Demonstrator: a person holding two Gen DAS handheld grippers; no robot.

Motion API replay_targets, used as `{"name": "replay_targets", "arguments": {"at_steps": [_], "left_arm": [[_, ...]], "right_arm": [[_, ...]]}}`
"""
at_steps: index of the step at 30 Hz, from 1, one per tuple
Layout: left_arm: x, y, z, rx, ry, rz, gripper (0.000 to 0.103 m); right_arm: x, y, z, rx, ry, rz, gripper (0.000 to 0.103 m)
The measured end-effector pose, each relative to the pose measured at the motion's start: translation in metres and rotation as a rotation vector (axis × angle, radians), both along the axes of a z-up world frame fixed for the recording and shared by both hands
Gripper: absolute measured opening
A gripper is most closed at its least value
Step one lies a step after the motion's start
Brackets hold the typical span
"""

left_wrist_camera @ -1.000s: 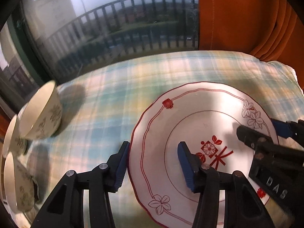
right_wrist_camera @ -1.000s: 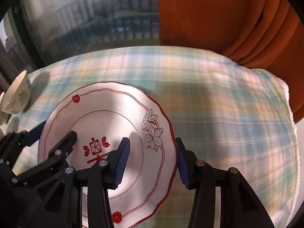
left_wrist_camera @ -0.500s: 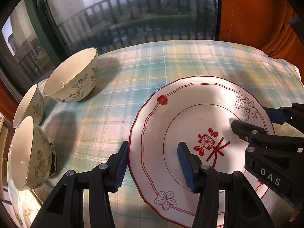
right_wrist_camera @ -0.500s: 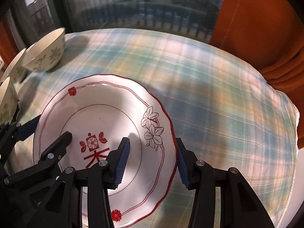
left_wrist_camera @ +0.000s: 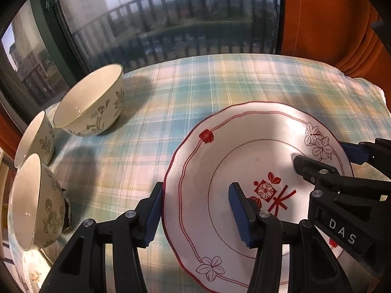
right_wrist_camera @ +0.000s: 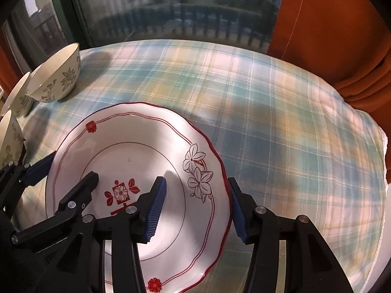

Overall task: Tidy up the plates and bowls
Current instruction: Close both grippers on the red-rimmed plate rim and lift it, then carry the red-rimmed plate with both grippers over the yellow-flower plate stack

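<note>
Checked cloth [left_wrist_camera: 195, 92] in green, yellow and white covers the table before a window [left_wrist_camera: 171, 19] with a railing outside; an orange curtain [right_wrist_camera: 330, 24] hangs at the right; on the cloth lie 1 plate [left_wrist_camera: 244, 151] and 3 bowls, 1 far [left_wrist_camera: 90, 102], 1 middle [left_wrist_camera: 36, 139], 1 near [left_wrist_camera: 34, 205]; the left gripper [left_wrist_camera: 195, 212] straddles the plate's left rim, jaws spread and unclenched; the right gripper [right_wrist_camera: 198, 210] straddles its right rim likewise.
</note>
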State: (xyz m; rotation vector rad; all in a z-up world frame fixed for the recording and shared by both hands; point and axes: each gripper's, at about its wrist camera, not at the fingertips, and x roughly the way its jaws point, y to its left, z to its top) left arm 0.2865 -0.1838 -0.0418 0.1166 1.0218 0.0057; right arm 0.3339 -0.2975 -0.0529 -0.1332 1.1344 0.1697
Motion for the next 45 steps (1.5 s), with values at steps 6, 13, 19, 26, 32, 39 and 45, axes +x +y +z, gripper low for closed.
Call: {"name": "replay_targets", "arguments": {"at_steps": [6, 13, 19, 26, 32, 39, 45], "left_arm": [[-0.012, 0.010, 0.007, -0.006, 0.005, -0.023, 0.053], [-0.032, 0.024, 0.019, -0.044, -0.018, -0.027, 0.053], [-0.049, 0.035, 0.030, -0.066, -0.054, -0.034, 0.053], [-0.072, 0.054, 0.047, -0.086, -0.096, -0.033, 0.053], [-0.093, 0.076, 0.058, -0.101, -0.120, -0.029, 0.053], [-0.120, 0.105, 0.062, -0.118, -0.146, -0.025, 0.053], [-0.144, 0.129, 0.065, -0.129, -0.170, -0.008, 0.053]], "right_arm": [[-0.016, 0.008, 0.012, -0.009, -0.020, -0.028, 0.054], [-0.041, 0.017, 0.026, -0.004, -0.043, -0.072, 0.053], [-0.062, 0.030, 0.044, -0.021, -0.076, -0.089, 0.053], [-0.087, 0.048, 0.064, -0.031, -0.117, -0.099, 0.053], [-0.112, 0.071, 0.080, -0.050, -0.153, -0.080, 0.053], [-0.141, 0.098, 0.093, -0.053, -0.188, -0.071, 0.053], [-0.162, 0.123, 0.098, -0.058, -0.213, -0.063, 0.053]]}}
